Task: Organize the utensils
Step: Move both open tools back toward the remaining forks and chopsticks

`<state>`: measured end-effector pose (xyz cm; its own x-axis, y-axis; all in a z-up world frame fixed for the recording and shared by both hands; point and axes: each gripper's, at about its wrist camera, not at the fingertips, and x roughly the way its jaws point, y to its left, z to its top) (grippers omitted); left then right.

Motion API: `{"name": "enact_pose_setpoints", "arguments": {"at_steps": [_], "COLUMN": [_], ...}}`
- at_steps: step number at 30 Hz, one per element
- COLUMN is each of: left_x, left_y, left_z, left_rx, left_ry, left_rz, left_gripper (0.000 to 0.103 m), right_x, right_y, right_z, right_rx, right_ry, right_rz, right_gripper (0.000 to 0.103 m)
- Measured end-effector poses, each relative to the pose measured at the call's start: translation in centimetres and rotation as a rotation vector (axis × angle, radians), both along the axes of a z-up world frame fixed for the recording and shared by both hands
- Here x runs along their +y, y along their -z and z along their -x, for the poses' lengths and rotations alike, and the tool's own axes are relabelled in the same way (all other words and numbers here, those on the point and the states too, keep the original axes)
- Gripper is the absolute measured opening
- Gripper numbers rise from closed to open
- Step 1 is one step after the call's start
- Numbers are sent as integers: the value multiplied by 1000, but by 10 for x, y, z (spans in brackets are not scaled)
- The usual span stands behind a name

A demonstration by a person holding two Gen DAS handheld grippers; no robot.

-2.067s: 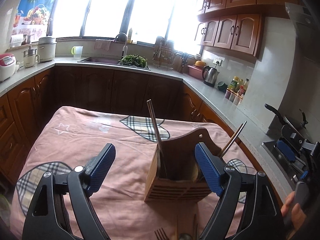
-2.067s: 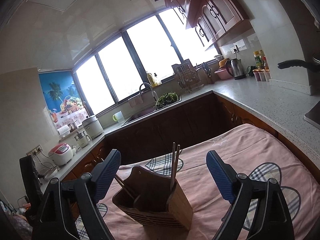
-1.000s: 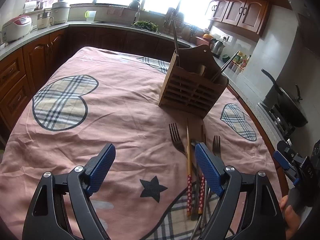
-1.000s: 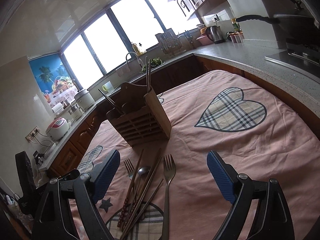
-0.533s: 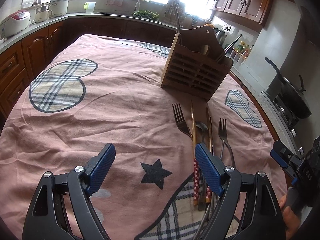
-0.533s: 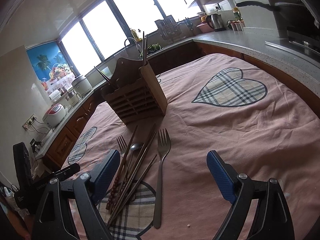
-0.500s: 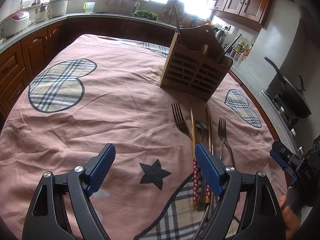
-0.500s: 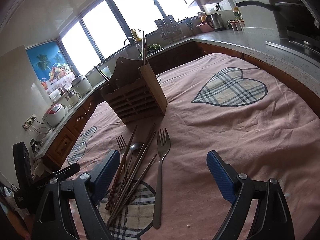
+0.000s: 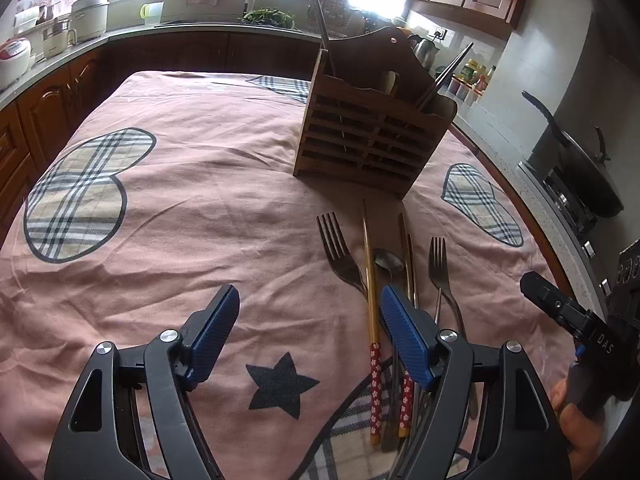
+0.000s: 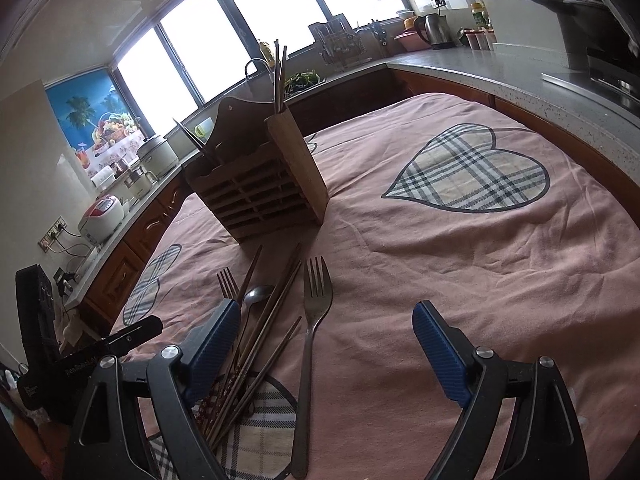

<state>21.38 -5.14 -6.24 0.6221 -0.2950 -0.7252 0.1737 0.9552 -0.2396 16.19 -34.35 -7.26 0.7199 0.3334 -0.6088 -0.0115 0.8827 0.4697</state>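
Observation:
A slatted wooden utensil holder (image 9: 372,136) stands on the pink tablecloth (image 9: 192,208), with chopsticks sticking up out of it; it also shows in the right wrist view (image 10: 260,188). In front of it lie loose utensils: two forks (image 9: 340,252) (image 9: 439,268), a spoon (image 9: 389,261) and several chopsticks (image 9: 372,312). My left gripper (image 9: 310,336) is open and empty, low over the cloth, its right finger beside the chopsticks. My right gripper (image 10: 326,344) is open and empty, with a fork (image 10: 314,320) lying between its fingers and the chopstick pile (image 10: 256,344) at its left finger.
The table is ringed by dark wood kitchen cabinets and a grey counter (image 10: 520,68) with a kettle (image 10: 434,30), rice cookers (image 9: 90,18) and a sink. A wok (image 9: 584,168) sits on the stove at the right. The other gripper (image 9: 580,320) shows at the right edge of the left wrist view.
Both grippers have drawn back from the holder and tilted down over about two seconds, bringing the loose utensils into view. In the last half second they barely moved.

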Motion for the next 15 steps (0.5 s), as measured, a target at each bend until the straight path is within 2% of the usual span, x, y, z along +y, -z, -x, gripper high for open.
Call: {"name": "enact_pose_setpoints", "arguments": {"at_steps": [6, 15], "left_x": [-17, -57], "left_y": [2, 9], "left_z": [-26, -77], "left_rx": [25, 69], "left_ry": [50, 157], "left_rz": [-2, -63], "left_gripper": [53, 44], "right_x": [7, 5], "right_y": [7, 19], "right_z": [-27, -54], "right_rx": [44, 90], "right_ry": [-36, -64], "right_rz": [32, 41], "right_gripper": [75, 62]}}
